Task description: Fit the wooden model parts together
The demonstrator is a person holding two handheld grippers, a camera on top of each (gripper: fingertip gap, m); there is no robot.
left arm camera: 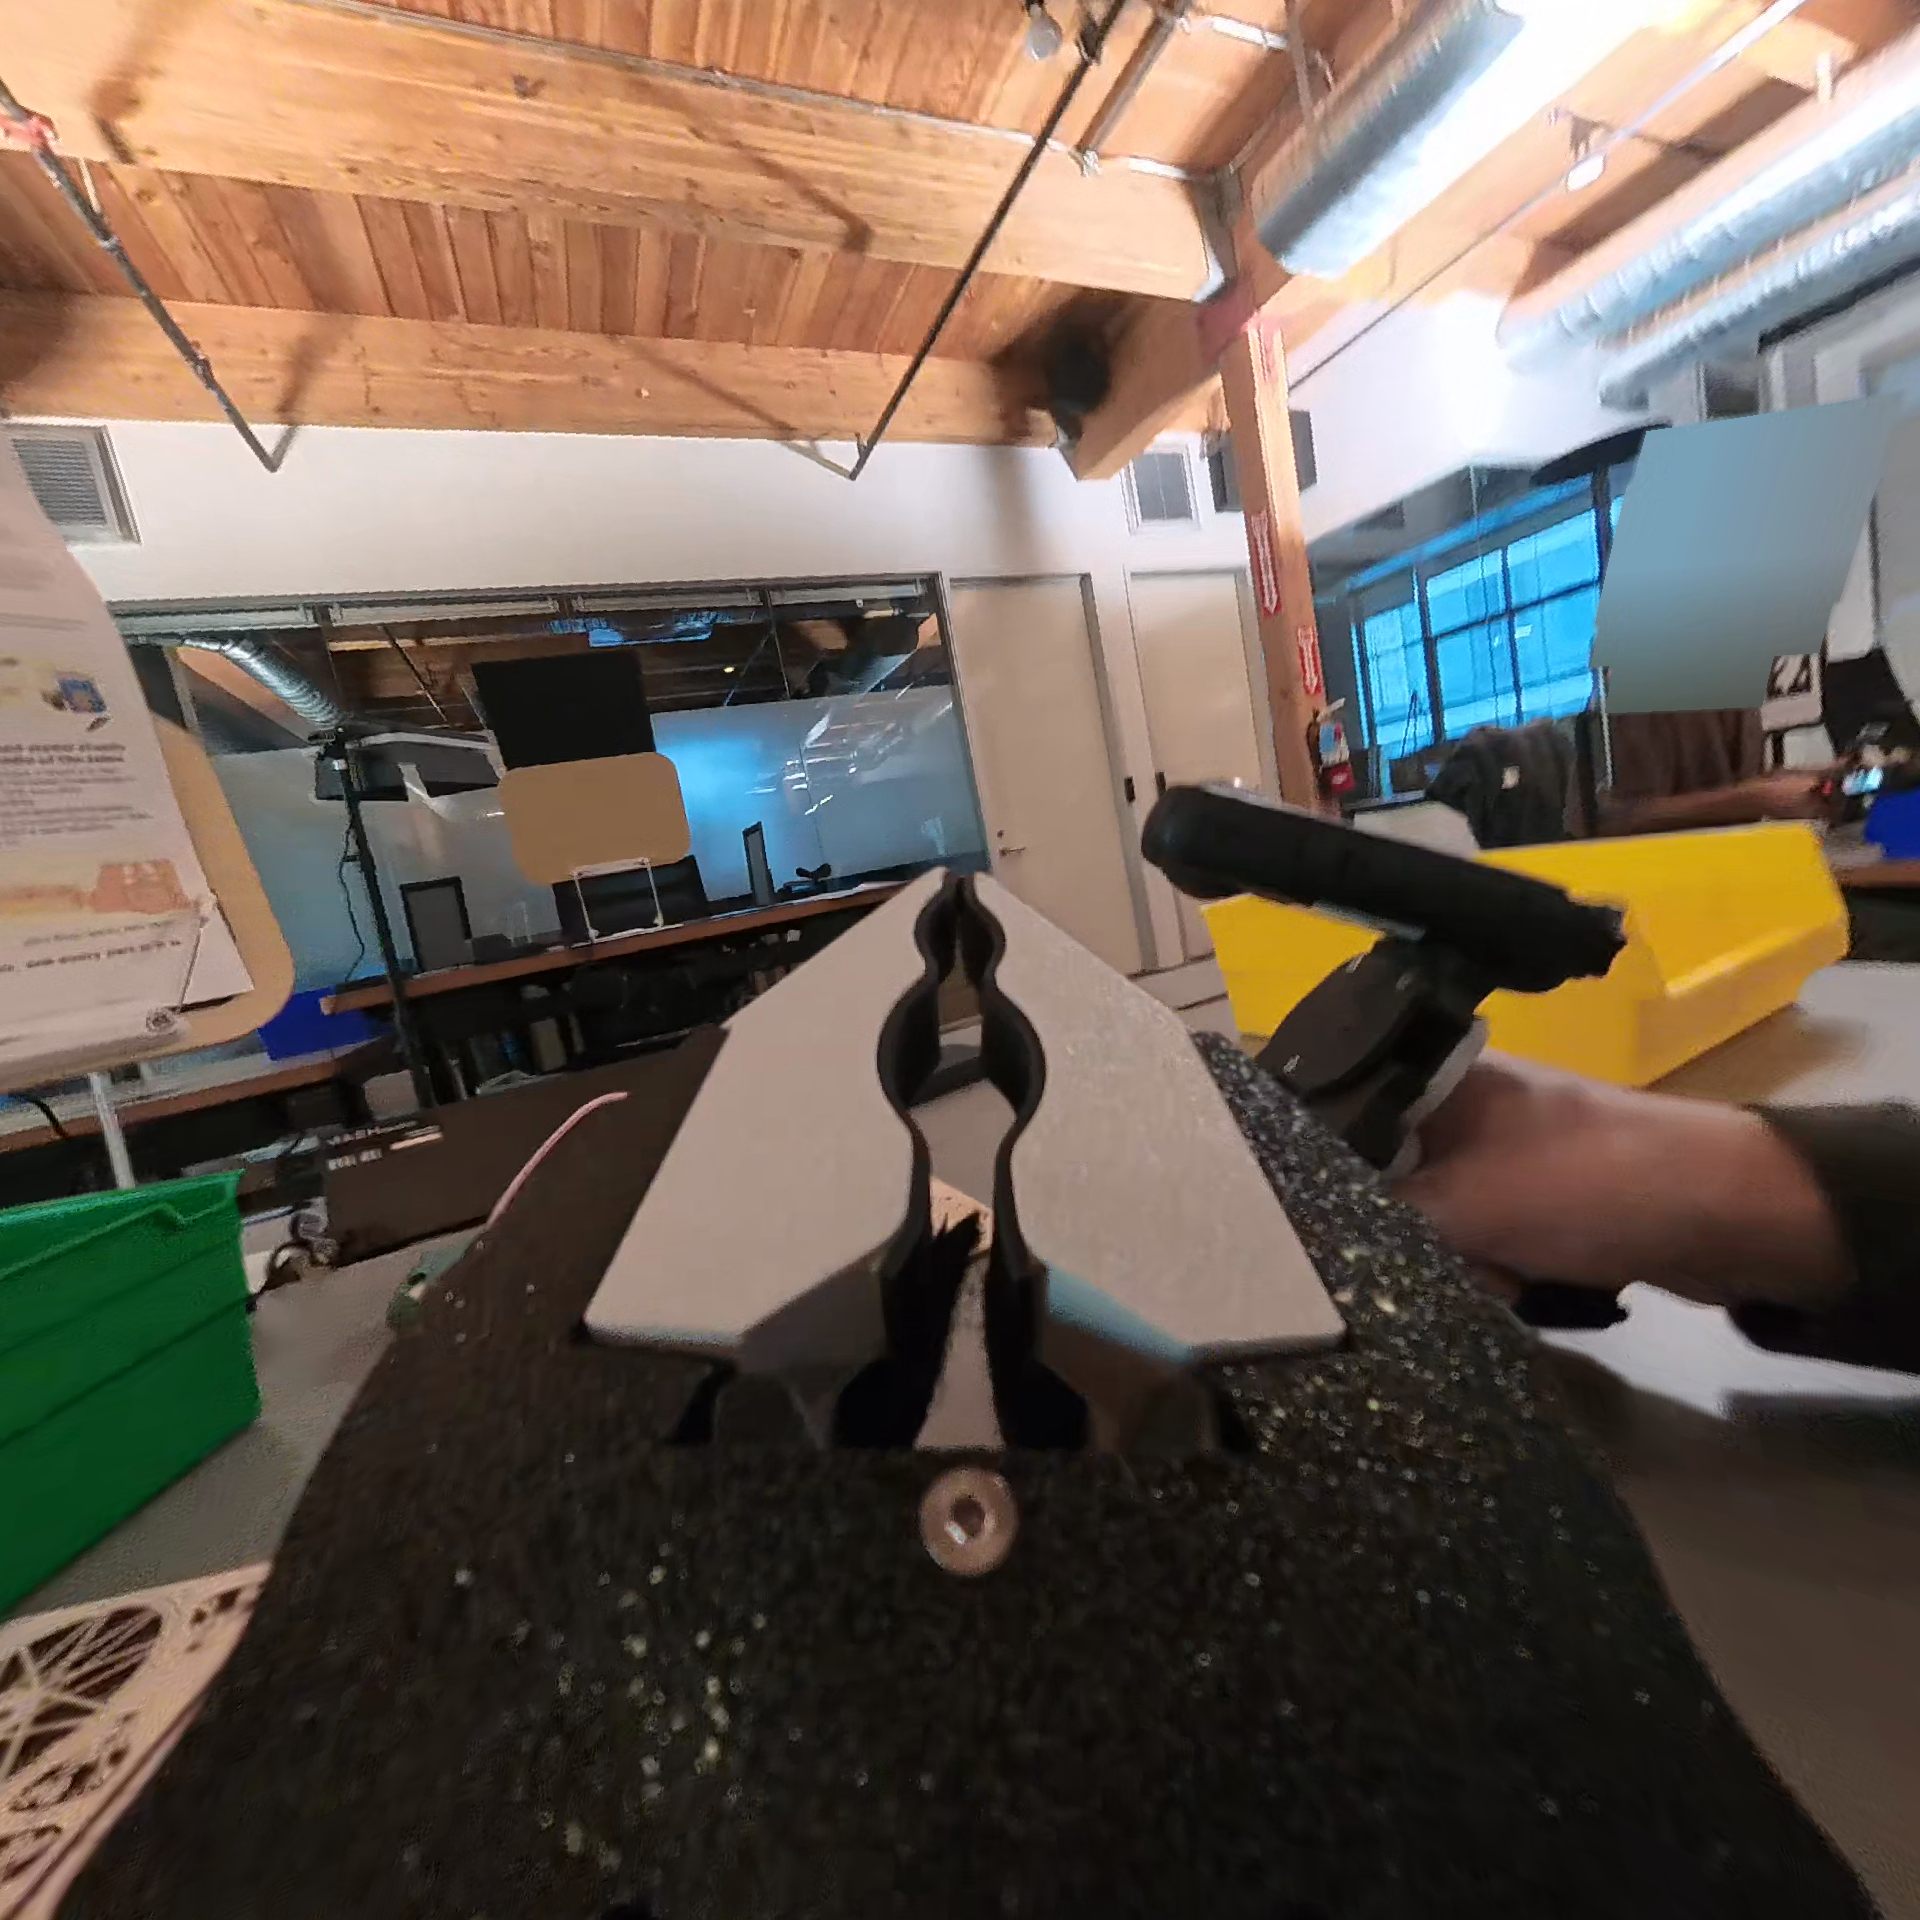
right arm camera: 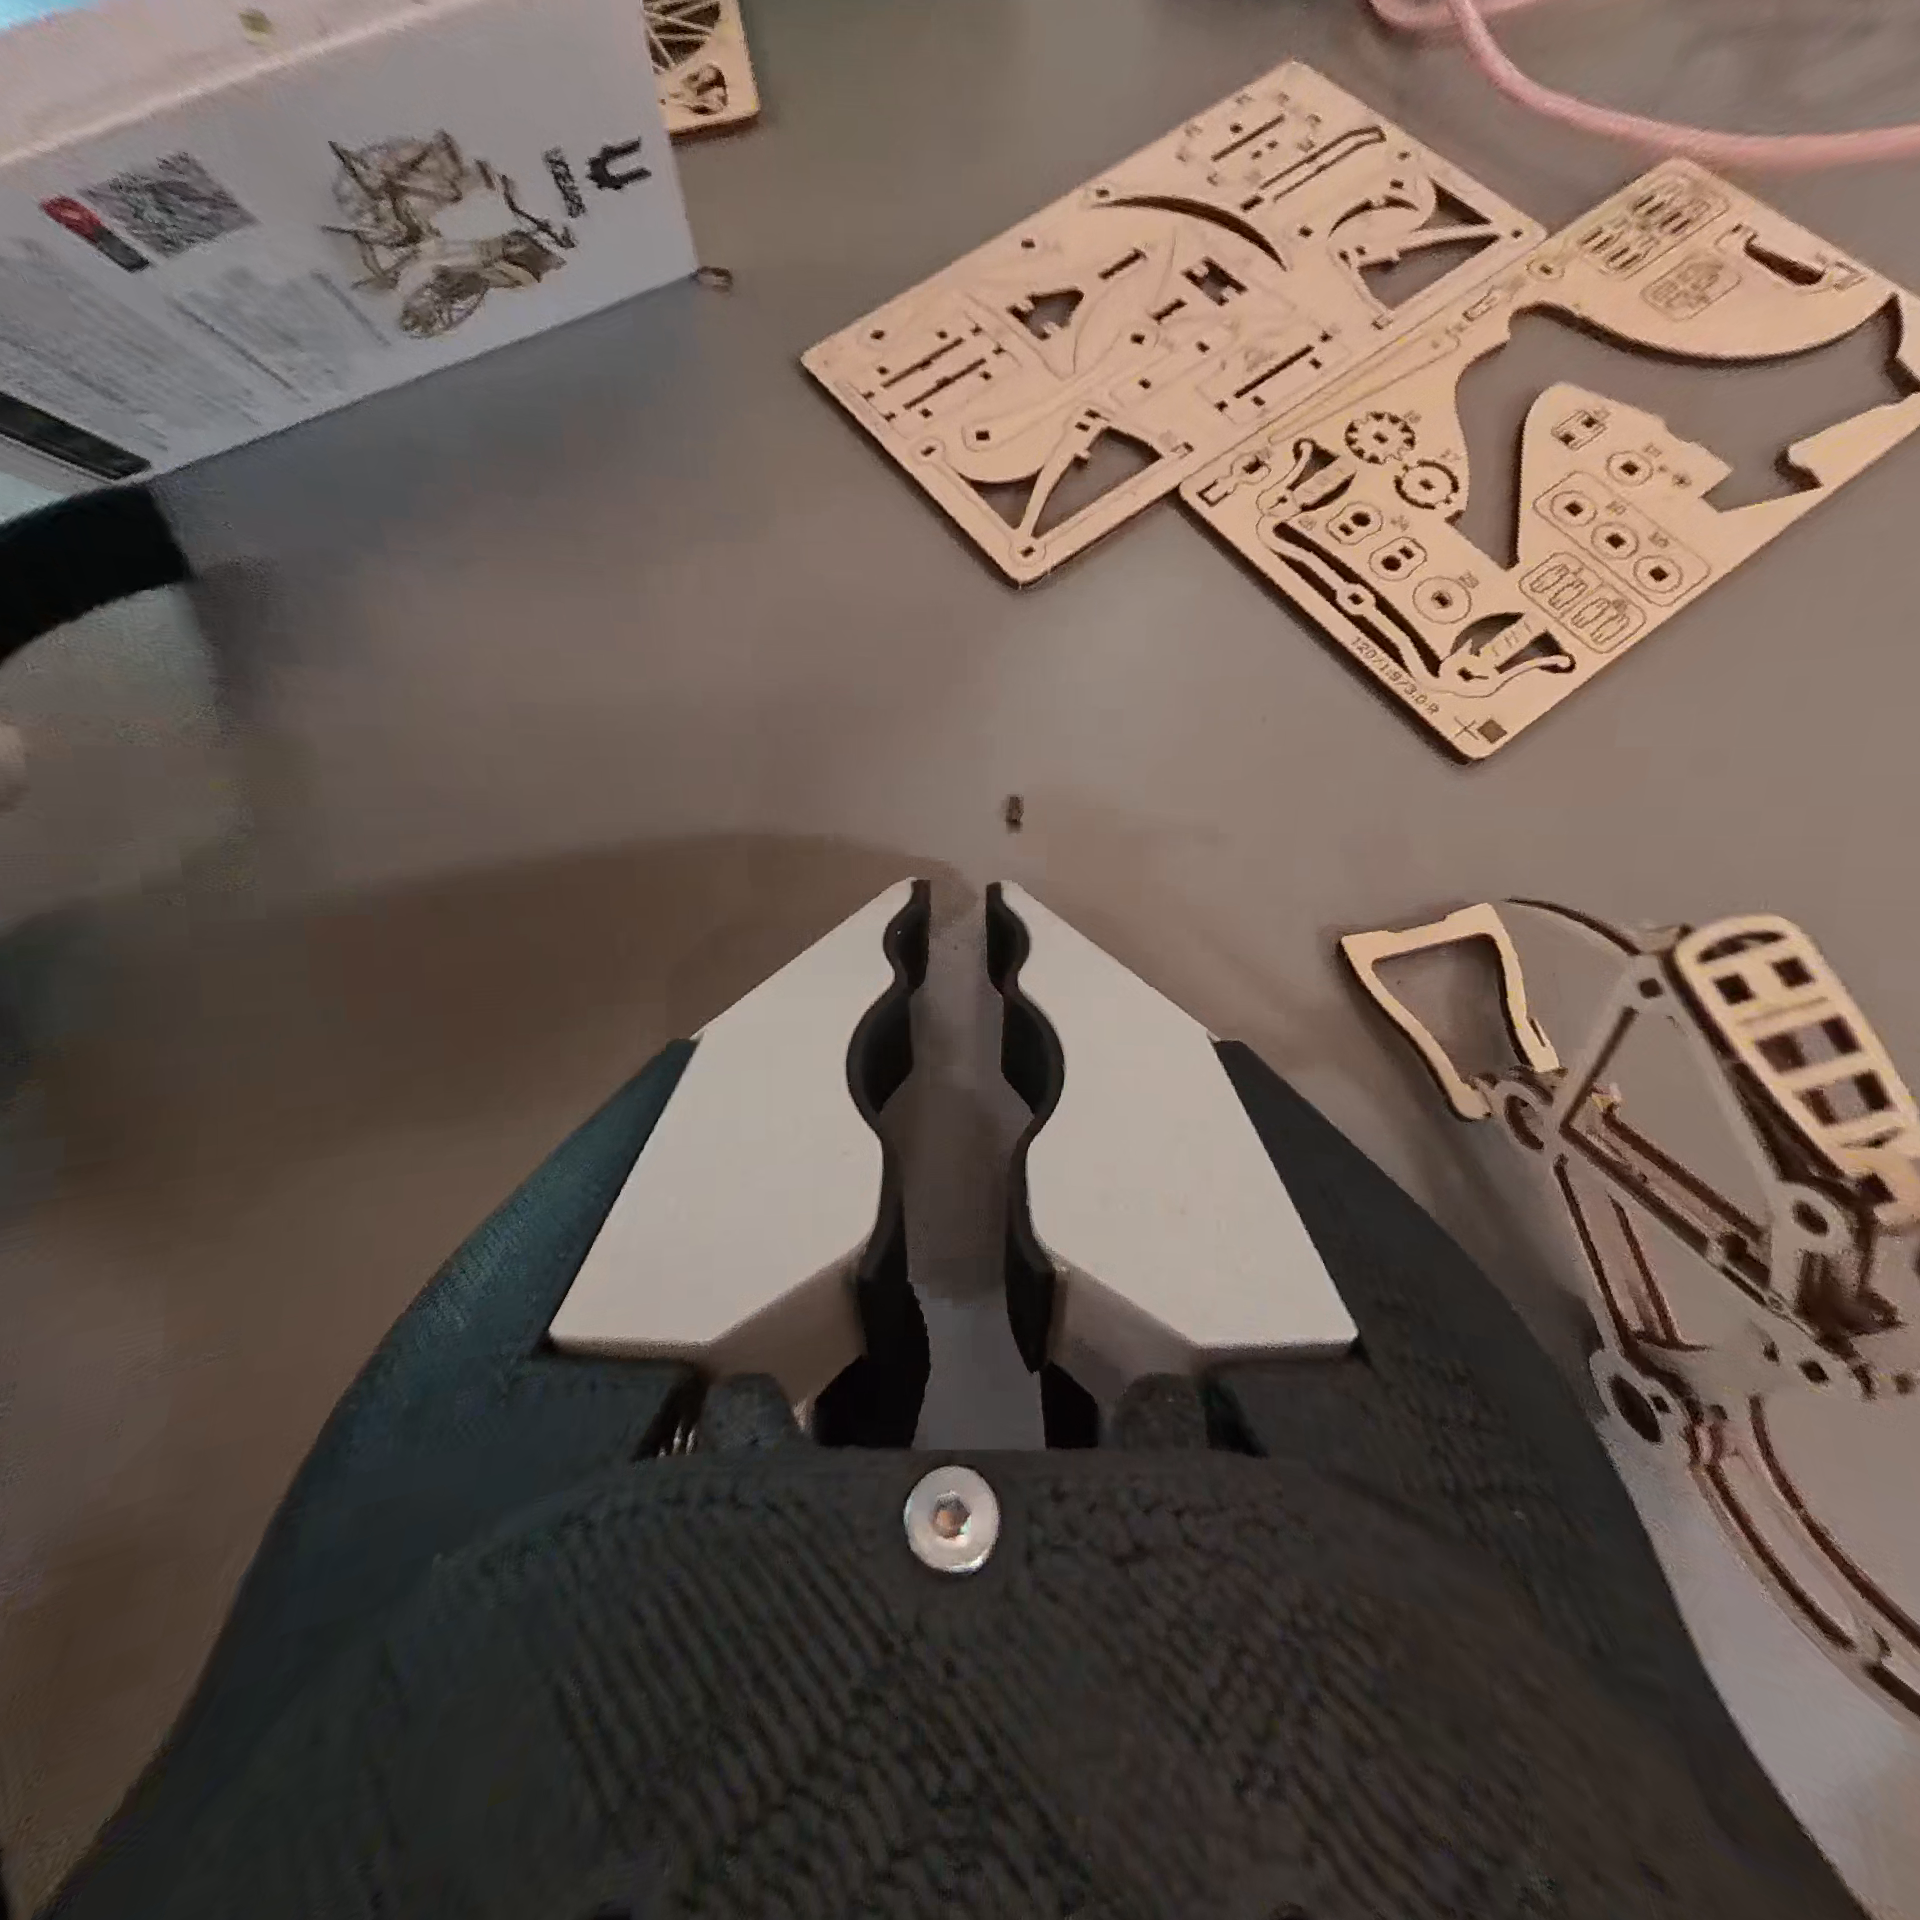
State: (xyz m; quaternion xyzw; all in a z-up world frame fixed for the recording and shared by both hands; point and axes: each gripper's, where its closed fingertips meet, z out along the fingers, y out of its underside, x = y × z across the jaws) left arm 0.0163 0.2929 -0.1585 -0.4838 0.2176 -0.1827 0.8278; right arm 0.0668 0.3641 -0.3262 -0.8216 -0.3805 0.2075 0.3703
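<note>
In the right wrist view, my right gripper (right arm camera: 951,894) points down at the grey table (right arm camera: 520,727), empty, its jaws a narrow gap apart. Two flat wooden part sheets (right arm camera: 1174,322) (right arm camera: 1558,468) lie ahead to the right. A partly built wooden model (right arm camera: 1662,1143) lies close on the right. A tiny dark piece (right arm camera: 1014,810) sits just beyond the fingertips. My left gripper (left arm camera: 956,883) is tilted up toward the room, shut and empty. A wooden sheet corner (left arm camera: 94,1714) shows at its lower left.
An open instruction booklet (right arm camera: 312,260) stands at the back left, and a pink cable (right arm camera: 1558,94) runs along the back right. The left wrist view shows a green bin (left arm camera: 114,1382) on the left, a yellow bin (left arm camera: 1662,966) on the right, and a hand (left arm camera: 1590,1174) holding the other gripper. Spacing between my two grippers at the tips: around 20 cm.
</note>
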